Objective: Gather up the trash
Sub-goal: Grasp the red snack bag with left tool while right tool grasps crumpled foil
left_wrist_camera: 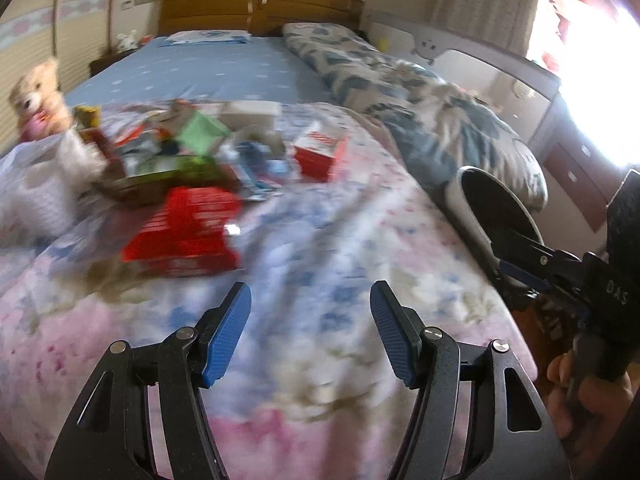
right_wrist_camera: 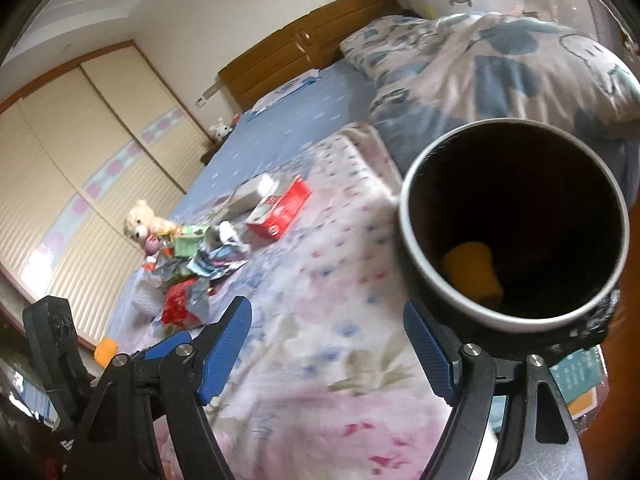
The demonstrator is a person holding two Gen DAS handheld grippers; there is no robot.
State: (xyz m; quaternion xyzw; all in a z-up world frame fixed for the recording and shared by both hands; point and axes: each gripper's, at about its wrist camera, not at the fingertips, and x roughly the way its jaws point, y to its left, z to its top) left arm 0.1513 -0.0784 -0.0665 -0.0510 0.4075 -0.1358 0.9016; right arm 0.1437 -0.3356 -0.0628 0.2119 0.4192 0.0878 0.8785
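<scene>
A pile of trash lies on the floral blanket (left_wrist_camera: 320, 240): a red pack (left_wrist_camera: 184, 232), a red-and-white box (left_wrist_camera: 320, 152) (right_wrist_camera: 280, 208), a green carton (left_wrist_camera: 200, 132) (right_wrist_camera: 188, 246) and crumpled wrappers (right_wrist_camera: 216, 256). My left gripper (left_wrist_camera: 310, 312) hovers open over bare blanket, short of the pile, with nothing between its fingers. My right gripper (right_wrist_camera: 326, 312) (left_wrist_camera: 502, 258) is also open and empty. A dark bin with a pale rim (right_wrist_camera: 402, 216) (left_wrist_camera: 456, 196) sits just outside its right finger at the bed's edge. A yellow item (right_wrist_camera: 472, 272) lies inside the bin.
A teddy bear (left_wrist_camera: 36, 92) (right_wrist_camera: 140, 220) sits beside the pile on the far side. A bunched blue-patterned quilt (left_wrist_camera: 420, 92) runs along the bed's right side, behind the bin. A wooden headboard (left_wrist_camera: 260, 4) and a wardrobe (right_wrist_camera: 60, 168) stand beyond. A hand (left_wrist_camera: 576, 392) grips the right tool.
</scene>
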